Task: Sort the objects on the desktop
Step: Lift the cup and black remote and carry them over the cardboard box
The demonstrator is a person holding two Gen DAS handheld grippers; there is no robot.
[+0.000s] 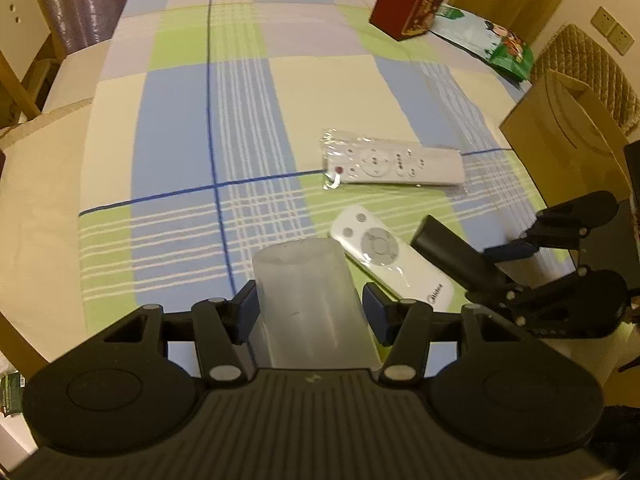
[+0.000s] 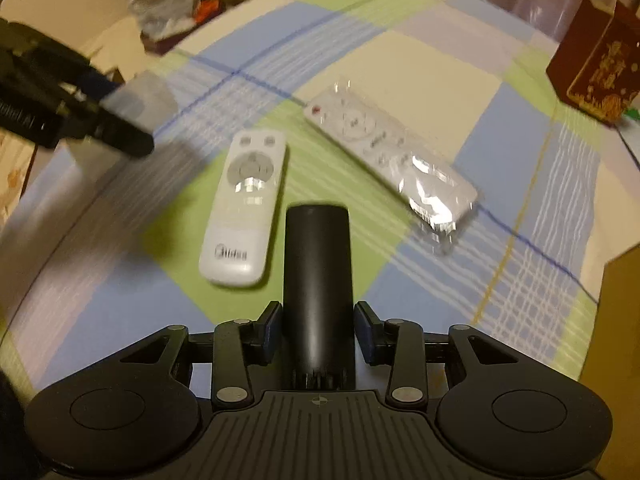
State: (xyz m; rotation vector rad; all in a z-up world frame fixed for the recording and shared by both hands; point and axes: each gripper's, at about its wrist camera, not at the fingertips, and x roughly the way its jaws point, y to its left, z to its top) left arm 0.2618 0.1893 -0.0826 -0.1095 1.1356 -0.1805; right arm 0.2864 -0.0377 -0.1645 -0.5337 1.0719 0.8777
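The left tongs (image 1: 310,312) are clamped on a frosted cup (image 1: 308,300) and the right tongs (image 2: 318,330) on a black tube (image 2: 318,280), both lifted off the desk (image 1: 180,120), likely for sorting, near two white remotes (image 2: 244,208).

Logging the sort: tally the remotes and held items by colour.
White remotes: 2, Midea remote and plastic-wrapped remote
Black: 1, black cylinder in right gripper
Frosted: 1, translucent cup in left gripper
Total: 4
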